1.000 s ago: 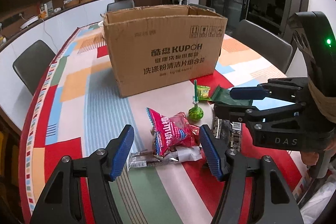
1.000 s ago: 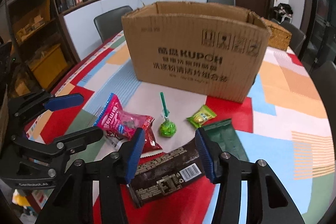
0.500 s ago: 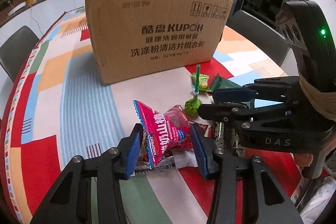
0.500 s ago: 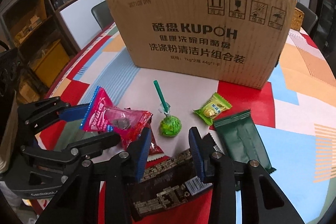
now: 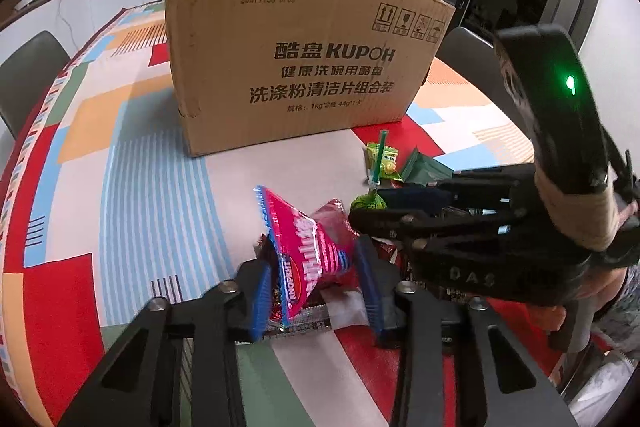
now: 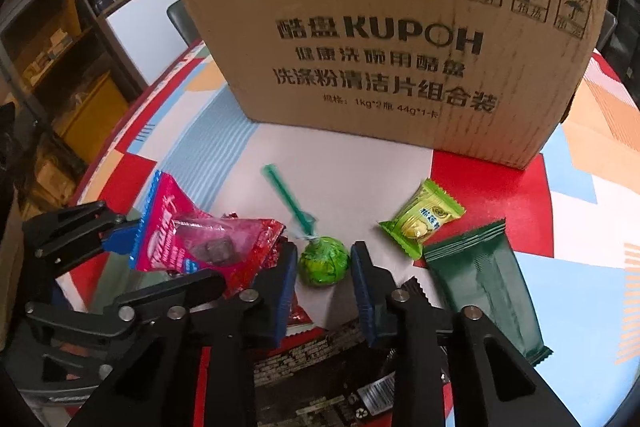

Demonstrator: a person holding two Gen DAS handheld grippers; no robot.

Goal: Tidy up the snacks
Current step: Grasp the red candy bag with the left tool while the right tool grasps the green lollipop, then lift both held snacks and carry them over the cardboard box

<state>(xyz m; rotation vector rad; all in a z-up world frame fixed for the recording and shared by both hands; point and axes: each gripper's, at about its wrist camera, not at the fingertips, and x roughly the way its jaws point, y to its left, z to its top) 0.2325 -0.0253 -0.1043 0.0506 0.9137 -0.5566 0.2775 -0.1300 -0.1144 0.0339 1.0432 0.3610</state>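
A: Pink foil is now bunching between the blue pads (image 5: 261,301) of the left gripper (image 5: 316,297). A second ago those jaws were standing wide apart, short of the pink snack packet (image 5: 310,251); they are now closing on it, and its upper corner is tilting up off the tabletop (image 5: 152,195).

B: Is the packet fully lifted?

A: Cannot tell. Its lower edge is sitting just above, or touching, the dark wrappers underneath. In the right wrist view the packet (image 6: 208,247) is showing pinched at its left end.

B: And the right gripper (image 6: 322,281)?

A: It has been advancing. A second ago its jaws were straddling the dark chocolate bar (image 6: 320,359); they are now flanking the green lollipop (image 6: 323,261), narrowed but apparently not yet pressing on it. The lollipop's head is resting on the tabletop, stick pointing toward the cardboard box (image 6: 400,39).

B: What does this mean for the task?

A: Both hands are committing to separate snacks at once. The box, standing just beyond the pile, is judged to be the destination. Still lying on the tabletop are the yellow-green candy (image 6: 420,221) and the dark green packet (image 6: 484,279), right of the lollipop.

B: Any risk?

A: The two grippers are working close together, so a simultaneous lift is likely to need care; the round lollipop head may also roll out of the jaws
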